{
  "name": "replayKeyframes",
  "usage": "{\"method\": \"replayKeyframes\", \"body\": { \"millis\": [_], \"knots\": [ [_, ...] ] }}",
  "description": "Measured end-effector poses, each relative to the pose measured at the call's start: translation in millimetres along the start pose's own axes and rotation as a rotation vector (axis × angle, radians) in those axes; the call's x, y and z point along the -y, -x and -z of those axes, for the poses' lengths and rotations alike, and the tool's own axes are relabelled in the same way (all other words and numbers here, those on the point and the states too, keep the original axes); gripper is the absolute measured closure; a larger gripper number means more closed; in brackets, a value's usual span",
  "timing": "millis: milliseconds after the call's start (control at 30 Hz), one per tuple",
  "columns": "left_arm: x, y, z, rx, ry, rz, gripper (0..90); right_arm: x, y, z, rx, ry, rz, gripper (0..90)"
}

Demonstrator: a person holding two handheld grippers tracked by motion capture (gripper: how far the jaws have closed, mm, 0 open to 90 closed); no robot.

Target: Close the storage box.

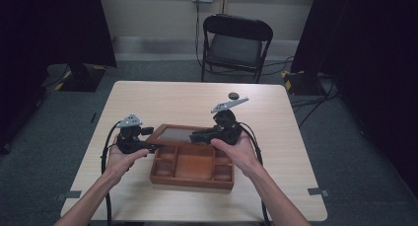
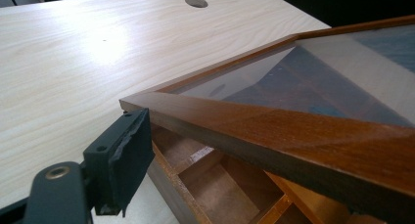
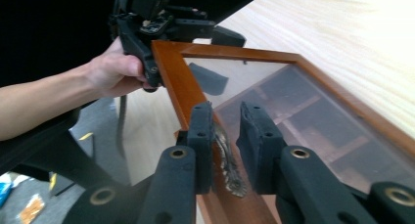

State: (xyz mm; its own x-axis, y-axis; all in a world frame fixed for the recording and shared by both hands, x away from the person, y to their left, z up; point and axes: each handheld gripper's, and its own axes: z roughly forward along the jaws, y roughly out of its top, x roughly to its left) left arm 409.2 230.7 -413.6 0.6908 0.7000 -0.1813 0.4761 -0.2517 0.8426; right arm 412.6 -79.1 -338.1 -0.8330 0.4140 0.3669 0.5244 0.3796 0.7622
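1. Left gripper point(image 1: 148, 148): at the left front corner of the lid point(image 1: 178, 134). In the left gripper view one pad point(image 2: 129, 158) lies against the lid's outer edge at that corner; the other jaw is hidden by the frame. In the right gripper view it reads as clamped on the corner, though grip tightness cannot be told.
2. Wooden box point(image 1: 192, 169): low, with compartments, at the near middle of the table point(image 1: 162, 100), long axis left to right. Its glass-paned lid is raised at the front and hinged at the far edge.
3. Right gripper point(image 1: 199, 135): over the lid's front rail, right of centre. Jaws stand a little apart, straddling the rail beside a brass clasp point(image 3: 230, 165); contact cannot be told.
4. Governing relation: both grippers meet the same front rail, left at its end, right nearer the middle; any swing likely pivots on the far hinge line.
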Motion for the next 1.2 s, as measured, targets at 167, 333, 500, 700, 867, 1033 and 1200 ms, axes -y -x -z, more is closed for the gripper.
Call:
{"method": "replayKeyframes", "body": {
  "millis": [167,333,500,700,867,1033,1200],
  "knots": [
    [-0.2,0.2,-0.5,0.007,0.005,0.004,18.0,2.2,3.0,-4.2,-0.028,0.004,-0.012,78.4],
    [0.0,0.3,-0.9,0.021,0.007,0.018,17.9,2.1,2.9,-3.9,-0.034,-0.001,-0.009,81.1],
    [0.4,0.7,-1.0,0.010,0.001,0.013,17.4,2.5,3.9,-3.2,-0.043,-0.007,-0.011,81.5],
    [2.1,-0.3,-1.5,0.006,-0.010,0.020,18.2,5.9,6.4,-0.2,-0.034,-0.023,-0.007,81.5],
    [3.2,-1.9,-0.7,-0.009,-0.018,0.013,18.2,9.1,6.1,3.0,-0.013,-0.036,0.001,81.4],
    [6.1,-5.0,1.9,-0.018,-0.031,0.011,18.0,11.7,4.5,5.1,0.006,-0.041,0.015,81.3],
    [12.5,-13.0,8.9,-0.042,-0.043,0.026,18.2,15.7,3.2,6.9,0.012,-0.052,0.022,81.1]
  ]
}}
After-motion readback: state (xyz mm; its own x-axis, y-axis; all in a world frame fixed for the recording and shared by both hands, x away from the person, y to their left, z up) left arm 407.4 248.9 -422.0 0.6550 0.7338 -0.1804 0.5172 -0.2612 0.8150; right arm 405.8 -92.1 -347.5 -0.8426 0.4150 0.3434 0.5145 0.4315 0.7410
